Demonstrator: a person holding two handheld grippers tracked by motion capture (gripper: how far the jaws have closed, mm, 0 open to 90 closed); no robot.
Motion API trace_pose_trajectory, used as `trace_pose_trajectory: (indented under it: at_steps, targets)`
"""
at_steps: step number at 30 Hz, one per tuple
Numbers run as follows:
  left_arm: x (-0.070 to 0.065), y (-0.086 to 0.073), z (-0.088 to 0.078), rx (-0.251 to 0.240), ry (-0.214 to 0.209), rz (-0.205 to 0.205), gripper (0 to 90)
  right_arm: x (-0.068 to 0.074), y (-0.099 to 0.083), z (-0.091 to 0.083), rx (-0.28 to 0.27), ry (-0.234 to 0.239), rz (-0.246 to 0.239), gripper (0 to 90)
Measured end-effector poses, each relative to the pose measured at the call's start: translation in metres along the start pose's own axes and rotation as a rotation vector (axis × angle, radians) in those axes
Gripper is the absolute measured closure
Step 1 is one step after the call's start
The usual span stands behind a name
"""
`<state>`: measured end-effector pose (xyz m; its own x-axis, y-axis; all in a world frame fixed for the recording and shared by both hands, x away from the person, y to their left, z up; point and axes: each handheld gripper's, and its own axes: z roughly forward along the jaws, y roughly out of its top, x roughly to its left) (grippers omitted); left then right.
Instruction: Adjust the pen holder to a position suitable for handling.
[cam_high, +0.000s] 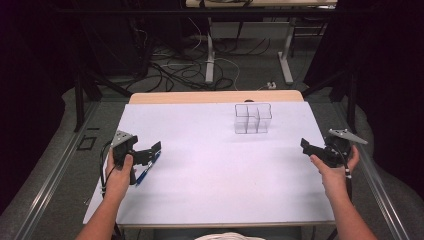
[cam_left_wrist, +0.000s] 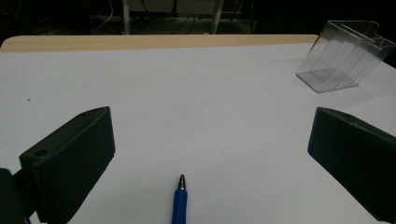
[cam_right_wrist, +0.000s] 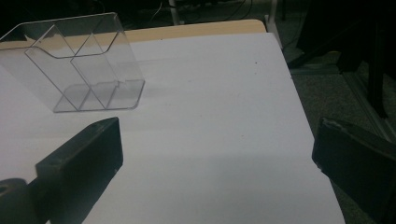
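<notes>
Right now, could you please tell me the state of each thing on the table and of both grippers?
Blue pen: lying flat on the table, tip out, between the left gripper's fingers, not gripped.
Clear organizer: upright, compartments empty.
Left gripper: open, fingers wide apart, low over the pen.
Right gripper: open, holding nothing, at the table's right edge.
White table: bare apart from the pen and organizer.

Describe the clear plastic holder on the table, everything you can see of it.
The clear holder is a see-through, plastic-looking box, open at the top, with thin inner walls that split it into compartments. Its front part looks lower than its back. It stands upright on the white table top, toward the far edge and right of the middle. Every compartment looks empty. Nothing touches it but the table; both grippers are well away from it.
</notes>
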<state>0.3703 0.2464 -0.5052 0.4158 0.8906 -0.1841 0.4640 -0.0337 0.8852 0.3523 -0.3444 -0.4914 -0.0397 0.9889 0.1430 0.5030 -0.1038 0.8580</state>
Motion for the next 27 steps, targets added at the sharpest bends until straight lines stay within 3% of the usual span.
trace_pose_trajectory:
  at_steps: [8,10,15,16,17,27]
  targets:
    - [0.004,-0.001,-0.002,0.004,0.014,-0.009,0.6,0.012,0.003,0.004,0.025,0.032,-0.085,8.8]
    - [0.004,-0.001,-0.003,0.005,0.020,-0.011,0.5,0.015,0.005,0.007,0.003,0.047,-0.086,14.5]
    - [0.006,-0.003,-0.008,0.016,0.035,-0.002,0.5,0.023,0.012,0.014,0.039,0.086,-0.110,18.3]
    - [0.006,-0.004,-0.009,0.006,0.038,-0.014,0.6,0.026,0.012,0.017,0.013,0.084,-0.106,19.7]
    - [0.007,-0.004,-0.010,0.010,0.044,-0.006,0.6,0.027,0.015,0.015,0.053,0.100,-0.112,20.1]
    - [0.011,-0.004,-0.015,0.002,0.056,-0.028,0.6,0.048,0.041,0.023,0.084,0.134,-0.155,20.8]
